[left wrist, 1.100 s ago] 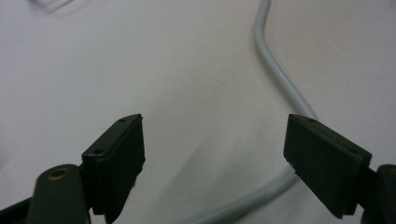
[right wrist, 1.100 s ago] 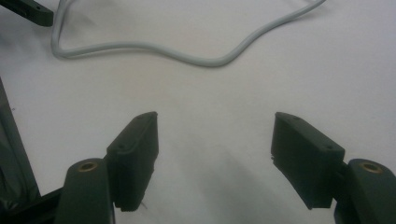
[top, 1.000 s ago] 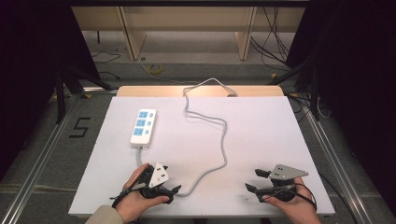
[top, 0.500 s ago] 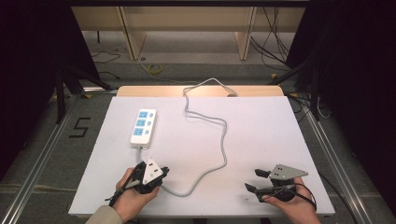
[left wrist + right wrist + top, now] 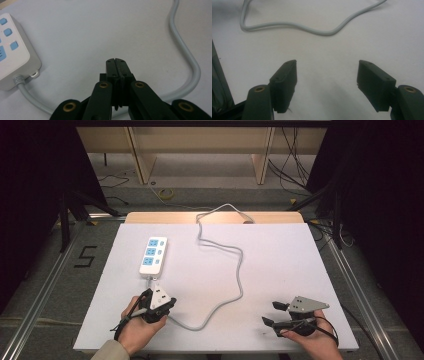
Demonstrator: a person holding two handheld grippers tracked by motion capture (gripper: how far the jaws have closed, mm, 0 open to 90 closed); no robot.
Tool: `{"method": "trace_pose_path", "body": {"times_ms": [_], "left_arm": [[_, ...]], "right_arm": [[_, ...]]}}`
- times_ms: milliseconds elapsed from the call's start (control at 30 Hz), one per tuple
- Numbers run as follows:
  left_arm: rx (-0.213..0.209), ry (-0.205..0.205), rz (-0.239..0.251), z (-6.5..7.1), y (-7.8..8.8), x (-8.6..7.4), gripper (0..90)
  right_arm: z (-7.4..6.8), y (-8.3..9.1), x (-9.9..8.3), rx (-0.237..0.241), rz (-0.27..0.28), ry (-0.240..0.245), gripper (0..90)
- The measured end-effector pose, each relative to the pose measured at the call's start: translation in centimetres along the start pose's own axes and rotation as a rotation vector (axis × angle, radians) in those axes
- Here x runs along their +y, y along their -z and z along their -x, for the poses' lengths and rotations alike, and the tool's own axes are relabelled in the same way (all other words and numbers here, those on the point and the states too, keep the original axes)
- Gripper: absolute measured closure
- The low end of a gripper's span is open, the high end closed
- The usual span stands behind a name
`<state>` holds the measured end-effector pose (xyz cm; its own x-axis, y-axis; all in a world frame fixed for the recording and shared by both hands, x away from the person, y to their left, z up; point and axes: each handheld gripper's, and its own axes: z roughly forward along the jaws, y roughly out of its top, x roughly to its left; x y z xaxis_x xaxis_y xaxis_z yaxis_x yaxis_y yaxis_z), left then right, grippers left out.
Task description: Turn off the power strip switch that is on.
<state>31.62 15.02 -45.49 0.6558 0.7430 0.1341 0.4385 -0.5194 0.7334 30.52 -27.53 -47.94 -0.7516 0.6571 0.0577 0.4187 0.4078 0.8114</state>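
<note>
White tabletop (image 5: 280, 270) is lying open between my grippers. My left gripper (image 5: 150, 292) — jaws pressed together, having swung toward the power strip (image 5: 153, 255) — is sitting near the front edge; my right gripper (image 5: 273, 313) is gaping wide, cable (image 5: 235, 285) curving beyond.

- A white power strip (image 5: 153, 255) with blue sockets lies flat on the left half of the white tabletop (image 5: 280, 265), its long side running away from the person.
- Its grey cable (image 5: 239, 270) leaves the near end, loops rightward, then snakes back over the tabletop's far edge.
</note>
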Motion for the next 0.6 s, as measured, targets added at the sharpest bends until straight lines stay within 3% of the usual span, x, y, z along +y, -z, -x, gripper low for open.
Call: {"method": "trace_pose_path", "body": {"times_ms": [600], "left_arm": [[0.040, 0.049, -0.021, -1.7, 0.3, 1.2, 89.6]], "right_arm": [[-0.1, 0.0, 0.0, -0.001, 0.000, 0.002, 33.2]]}}
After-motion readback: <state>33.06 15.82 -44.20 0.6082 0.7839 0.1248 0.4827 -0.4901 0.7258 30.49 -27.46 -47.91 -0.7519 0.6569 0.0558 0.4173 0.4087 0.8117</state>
